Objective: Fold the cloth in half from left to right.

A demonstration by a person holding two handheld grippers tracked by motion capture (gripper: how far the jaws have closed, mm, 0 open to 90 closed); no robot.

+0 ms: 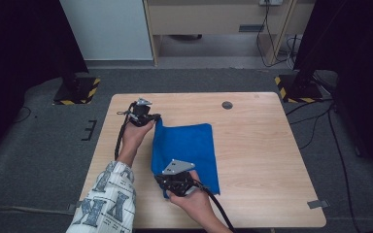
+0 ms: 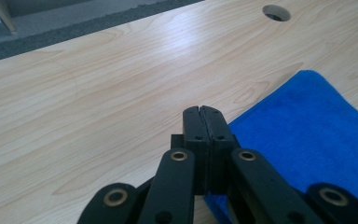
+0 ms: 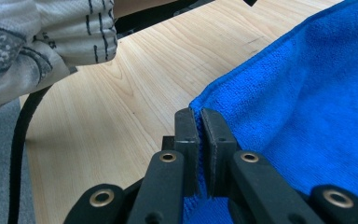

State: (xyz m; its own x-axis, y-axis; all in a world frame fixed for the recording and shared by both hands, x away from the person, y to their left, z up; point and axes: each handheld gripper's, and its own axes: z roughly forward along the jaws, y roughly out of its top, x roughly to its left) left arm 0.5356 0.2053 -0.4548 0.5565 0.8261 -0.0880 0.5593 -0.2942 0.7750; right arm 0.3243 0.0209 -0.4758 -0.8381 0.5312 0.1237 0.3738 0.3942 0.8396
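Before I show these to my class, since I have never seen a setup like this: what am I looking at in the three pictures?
A person at a wooden table holds hand-operated tongs in each hand. The high view looks down from above. The other two come from cameras riding on each tool, looking along its black jaws. A blue towel lies on the table. The left tongs are shut on its far left corner, the right tongs shut on its near left corner, so both pinch the same edge, lifting it slightly.

Blue cloth (image 1: 187, 148), light wood-grain table (image 1: 262, 155), black-and-white patterned sleeve (image 1: 108, 201)
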